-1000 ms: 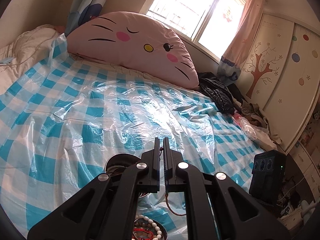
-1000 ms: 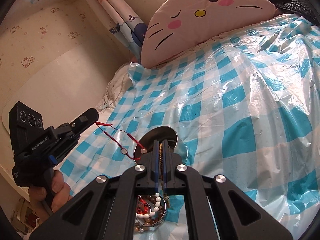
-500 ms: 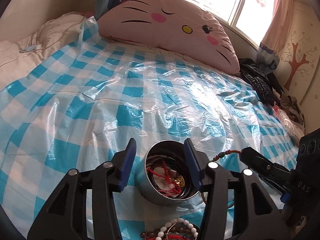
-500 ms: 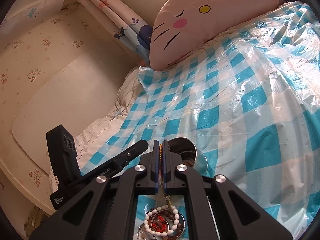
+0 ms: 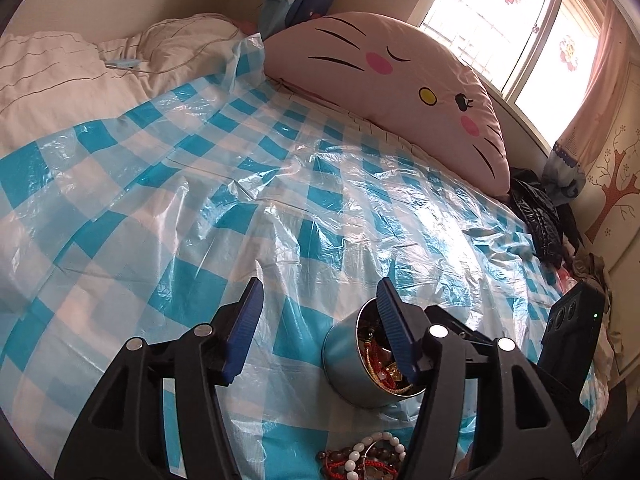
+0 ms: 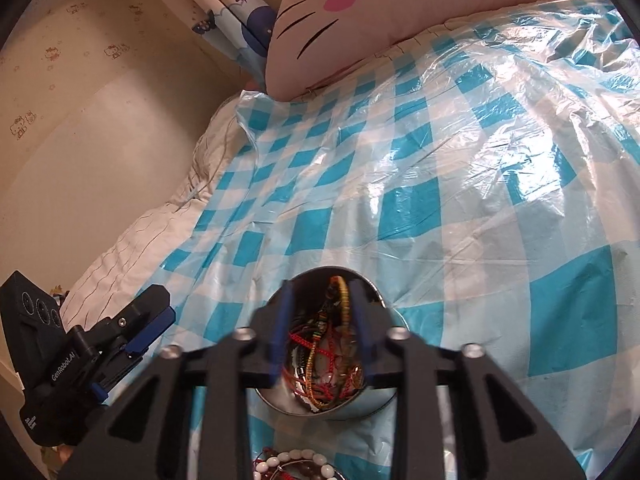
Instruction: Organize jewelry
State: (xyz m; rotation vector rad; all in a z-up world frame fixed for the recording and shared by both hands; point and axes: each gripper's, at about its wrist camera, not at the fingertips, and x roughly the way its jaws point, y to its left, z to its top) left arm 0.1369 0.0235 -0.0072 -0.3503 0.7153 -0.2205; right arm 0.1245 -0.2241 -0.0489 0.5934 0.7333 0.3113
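Observation:
A round metal tin full of tangled red and brown bracelets stands on the blue-checked plastic sheet. My right gripper hovers right over the tin's mouth with its jaws opening. A yellow-orange braided cord hangs loose beside the right finger, down into the tin, and no pad presses on it. In the left wrist view the tin sits partly behind the right finger of my left gripper. That gripper's jaws are also opening, with only sheet between them. White and brown bead bracelets lie nearer me.
A pink cat-face pillow lies along the far side under the window. A white quilt is bunched at the left, and dark clothes are heaped at the right by a wardrobe. The right gripper's black housing is close beside the tin.
Both grippers have gone from shut to open. The left let go of the red cord first, then the right released the braided cord into the tin. The left gripper shifted left off the tin.

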